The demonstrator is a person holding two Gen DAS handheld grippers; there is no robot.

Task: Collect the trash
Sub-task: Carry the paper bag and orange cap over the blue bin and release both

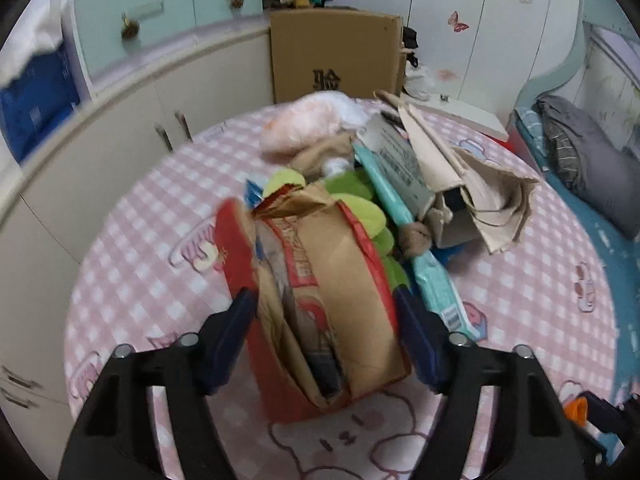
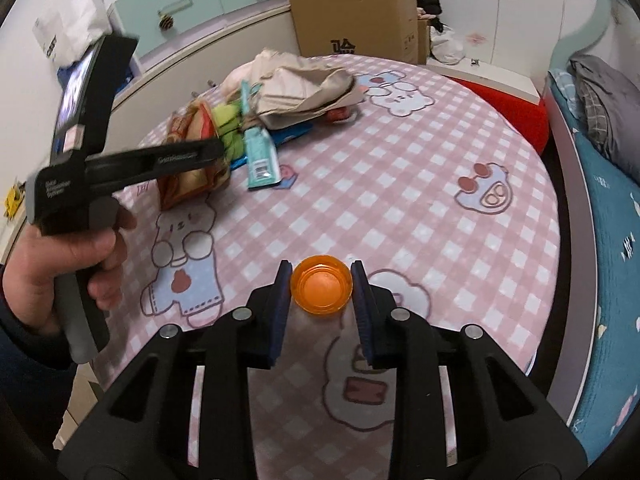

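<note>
The cardboard box (image 1: pixel 336 56) at the far side of the tabletop carries a large black Chinese character, 验, on its near face. The teal packet (image 2: pixel 261 156) has a barcode label at its near end, digits too small to read. Lettering on the red-and-brown paper bag (image 1: pixel 320 304) and on the left gripper's (image 2: pixel 120 164) body is blurred and unreadable.

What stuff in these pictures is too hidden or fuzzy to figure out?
- Left wrist view: the base of the paper bag is hidden behind the left tongs, and the bag's print is blurred.
- Left wrist view: the green thing is mostly buried under the bag and the teal packet.
- Right wrist view: the orange cup is seen only from above, so its sides and any contact with the right tongs are unclear.
</note>
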